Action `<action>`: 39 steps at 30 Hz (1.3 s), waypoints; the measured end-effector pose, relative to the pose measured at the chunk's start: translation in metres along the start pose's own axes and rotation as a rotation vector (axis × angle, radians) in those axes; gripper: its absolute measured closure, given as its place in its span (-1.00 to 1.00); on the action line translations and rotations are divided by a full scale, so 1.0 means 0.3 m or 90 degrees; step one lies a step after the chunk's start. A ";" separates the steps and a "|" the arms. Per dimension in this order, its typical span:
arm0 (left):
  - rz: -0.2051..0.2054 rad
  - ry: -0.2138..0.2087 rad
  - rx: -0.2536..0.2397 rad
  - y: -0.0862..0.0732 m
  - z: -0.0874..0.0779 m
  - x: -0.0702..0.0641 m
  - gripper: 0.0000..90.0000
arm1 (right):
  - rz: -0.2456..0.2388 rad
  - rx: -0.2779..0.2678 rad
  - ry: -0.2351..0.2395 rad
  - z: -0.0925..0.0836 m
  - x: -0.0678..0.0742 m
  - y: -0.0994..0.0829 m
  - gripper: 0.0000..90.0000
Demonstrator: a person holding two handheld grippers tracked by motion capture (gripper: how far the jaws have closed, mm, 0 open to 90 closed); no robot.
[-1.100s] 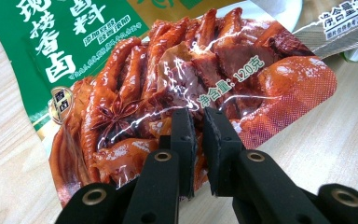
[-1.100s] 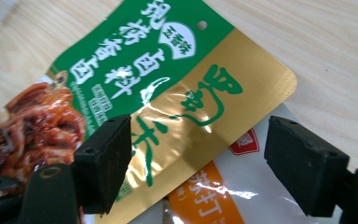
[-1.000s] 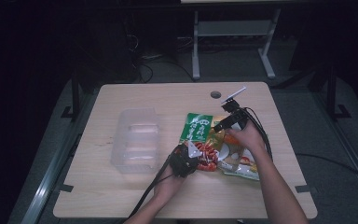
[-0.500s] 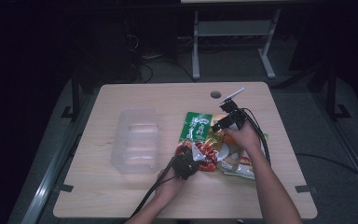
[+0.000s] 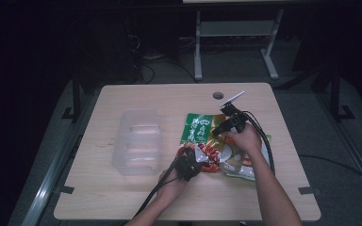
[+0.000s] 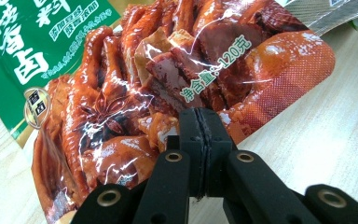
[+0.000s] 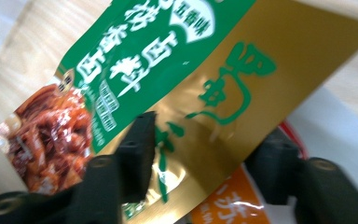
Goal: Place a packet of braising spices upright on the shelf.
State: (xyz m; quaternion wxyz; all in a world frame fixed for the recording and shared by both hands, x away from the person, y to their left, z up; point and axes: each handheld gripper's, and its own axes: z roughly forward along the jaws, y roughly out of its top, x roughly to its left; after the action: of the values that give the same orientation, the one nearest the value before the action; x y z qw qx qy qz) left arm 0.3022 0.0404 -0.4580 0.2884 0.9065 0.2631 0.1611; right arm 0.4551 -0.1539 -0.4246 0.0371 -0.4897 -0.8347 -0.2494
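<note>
A green and gold food pouch [image 5: 200,134] printed with red braised meat lies on the wooden table [image 5: 122,202] at the centre of the high view, just right of a clear plastic tray [image 5: 136,141]. The left gripper [image 5: 199,155] sits at the pouch's lower end, and in the left gripper view its black jaws stand pressed together, pinching the glossy red edge of the pouch [image 6: 135,93] (the pads meet with only the film between them). The right gripper [image 5: 222,129], at centre right of the high view, straddles the pouch's gold side; in the right gripper view its jaws have just been closing, half apart, with the pouch [image 7: 205,79] between them, the left jaw against the film and the right not visibly pressing. An orange packet [image 7: 233,205] lies beneath, at the bottom of that view.
</note>
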 end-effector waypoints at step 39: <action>-0.043 -0.059 -0.100 -0.039 -0.136 0.034 0.08 | -0.099 -0.100 0.033 -0.215 0.101 -0.023 0.99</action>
State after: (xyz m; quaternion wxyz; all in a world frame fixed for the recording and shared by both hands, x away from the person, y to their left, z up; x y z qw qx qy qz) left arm 0.2880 0.0722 -0.4319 0.3760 0.8779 0.2668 0.1295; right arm 0.4218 -0.1615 -0.3615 0.0004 -0.4182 -0.8469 -0.3286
